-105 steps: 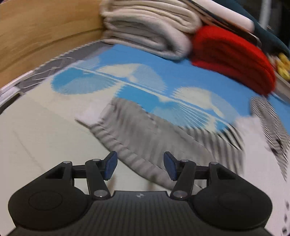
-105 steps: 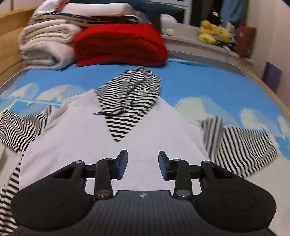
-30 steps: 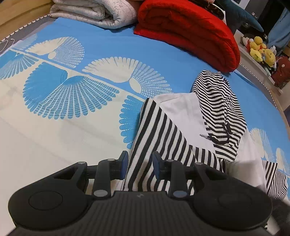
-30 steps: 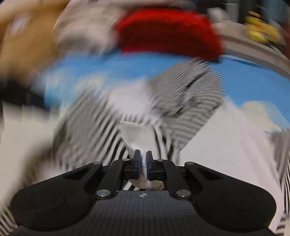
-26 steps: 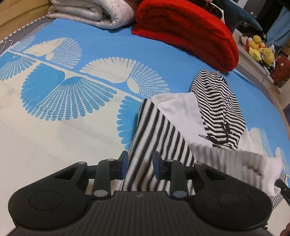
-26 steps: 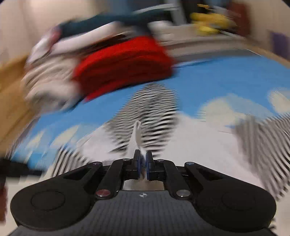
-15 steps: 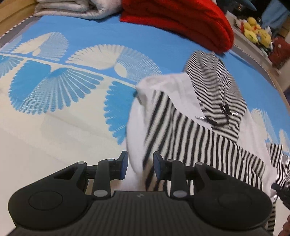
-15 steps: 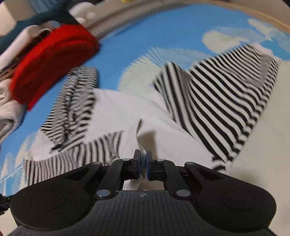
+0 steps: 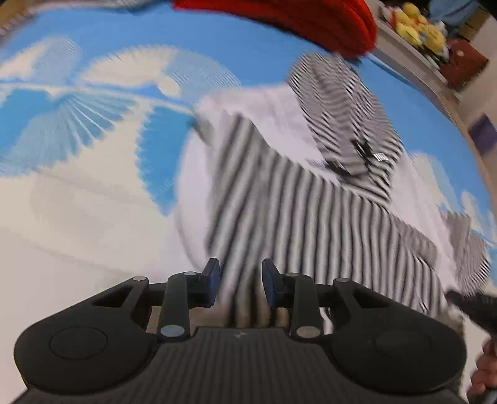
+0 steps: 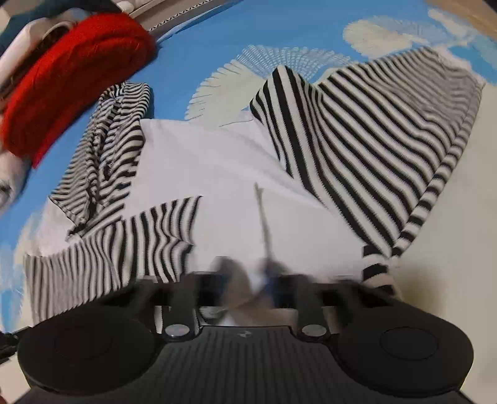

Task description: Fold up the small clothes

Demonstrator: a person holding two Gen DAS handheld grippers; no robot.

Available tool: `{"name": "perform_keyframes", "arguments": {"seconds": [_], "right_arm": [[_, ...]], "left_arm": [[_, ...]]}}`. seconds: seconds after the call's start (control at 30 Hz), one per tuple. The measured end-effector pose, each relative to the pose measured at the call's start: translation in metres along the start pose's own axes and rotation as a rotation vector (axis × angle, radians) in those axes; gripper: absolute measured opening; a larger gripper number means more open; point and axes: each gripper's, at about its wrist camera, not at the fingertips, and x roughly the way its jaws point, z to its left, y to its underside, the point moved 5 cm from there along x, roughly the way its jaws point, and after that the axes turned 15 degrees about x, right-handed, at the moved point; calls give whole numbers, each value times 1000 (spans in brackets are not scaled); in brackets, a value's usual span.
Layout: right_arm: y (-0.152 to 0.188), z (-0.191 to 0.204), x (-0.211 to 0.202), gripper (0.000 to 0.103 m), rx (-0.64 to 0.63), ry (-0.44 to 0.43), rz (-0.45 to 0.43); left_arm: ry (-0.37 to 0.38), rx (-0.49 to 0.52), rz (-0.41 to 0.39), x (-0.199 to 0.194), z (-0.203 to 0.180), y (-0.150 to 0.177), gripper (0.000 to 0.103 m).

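A small hoodie lies on the bed, with a white body (image 10: 217,161), a striped hood (image 10: 115,140) and black-and-white striped sleeves. One sleeve (image 9: 310,211) is folded across the white body. The other sleeve (image 10: 372,140) is spread out to the right. My left gripper (image 9: 240,279) is shut on a bunch of striped cloth at the hoodie's near edge. My right gripper (image 10: 245,279) is blurred low over the white front. Its jaws are closing, with a raised pleat of white cloth between them. Its dark tip (image 9: 472,307) shows at the lower right of the left wrist view.
The blue and cream fan-patterned sheet (image 9: 93,155) covers the bed. A folded red blanket (image 10: 71,68) lies behind the hood, with pale folded bedding at the far left edge. Yellow plush toys (image 9: 416,25) sit on a ledge beyond. A hand (image 9: 484,373) shows at the bottom right.
The striped sleeve has been carried across the white body and now lies flat on it. My right gripper swung round and came down low over the front. My left gripper sank closer to the cloth.
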Motion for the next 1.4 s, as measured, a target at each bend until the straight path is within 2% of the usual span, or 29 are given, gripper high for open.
{"name": "perform_keyframes", "arguments": {"seconds": [0.03, 0.07, 0.1, 0.13, 0.2, 0.27, 0.33, 0.37, 0.43, 0.47, 0.5, 0.53, 0.6, 0.7, 0.77, 0.83, 0.87, 0.9, 0.97, 1.0, 1.03, 1.17, 1.2, 1.3, 1.33, 1.4], "right_arm": [[-3, 2, -4, 6, -14, -6, -25], [-4, 3, -5, 5, -36, 8, -39], [-5, 1, -3, 5, -43, 34, -38], [-6, -4, 0, 5, -28, 65, -26], [-9, -14, 0, 9, 11, 146, -58], [-15, -9, -13, 9, 13, 121, -135], [-18, 3, -28, 9, -6, 44, -212], [-19, 9, -34, 13, -6, -1, -230], [-16, 12, -31, 25, 17, -60, -181], [-12, 13, -22, 36, 24, -69, -118], [-7, 12, -11, 44, 20, -63, -49], [0, 10, 1, 44, 4, -25, 15], [9, 4, 11, 44, -14, 74, 26], [5, 5, 7, 44, -31, 114, -21], [2, 3, 7, 44, -24, 123, -33], [3, 1, 9, 34, -24, 125, -20], [4, 0, 11, 19, -25, 127, -15], [7, 0, 12, 10, -30, 125, -17], [6, 2, 11, 6, -43, 121, -33], [7, 2, 9, 6, -36, 114, -40], [6, 2, 8, 6, -31, 109, -48], [3, 6, 2, 5, -30, 91, -80], [4, 8, 3, 5, -38, 83, -75], [7, 8, 6, 5, -45, 102, -66], [6, 8, 8, 5, -42, 106, -64], [4, 7, 8, 5, -22, 100, -60]], "left_arm": [[26, 6, 25, 6, -2, 4, 32], [20, 23, 56, 12, -2, 8, 29], [2, 45, 82, 16, -2, 12, 15], [-22, 68, 91, 16, -1, 13, 8], [-18, 56, 98, 12, 3, 11, 8], [-14, 26, 67, 5, 5, 7, 8], [-6, 5, 20, 0, 6, 1, 10], [-6, -2, 5, -1, 8, -1, 10], [-19, -31, -37, -5, 11, -6, 10], [-28, -49, -70, -8, 16, -10, 11], [-32, -58, -99, -11, 19, -15, 11], [-36, -67, -135, -14, 23, -21, 13], [-48, -91, -186, -16, 32, -33, 13], [-40, -146, -238, -9, 51, -51, 13], [-23, -167, -270, 1, 59, -62, 19], [6, -175, -301, 9, 62, -69, 32], [26, -175, -325, 12, 62, -71, 35], [43, -172, -337, 18, 61, -71, 38], [55, -174, -315, 31, 61, -69, 38], [55, -177, -305, 37, 62, -68, 33], [53, -178, -307, 40, 63, -67, 4], [-18, -170, -395, 20, 71, -70, 4], [-52, -140, -392, 16, 70, -73, 4], [-140, -36, -274, 11, 59, -76, 23], [-161, -21, -259, 2, 55, -76, 23], [-176, 3, -288, -32, 44, -72, 23]]}}
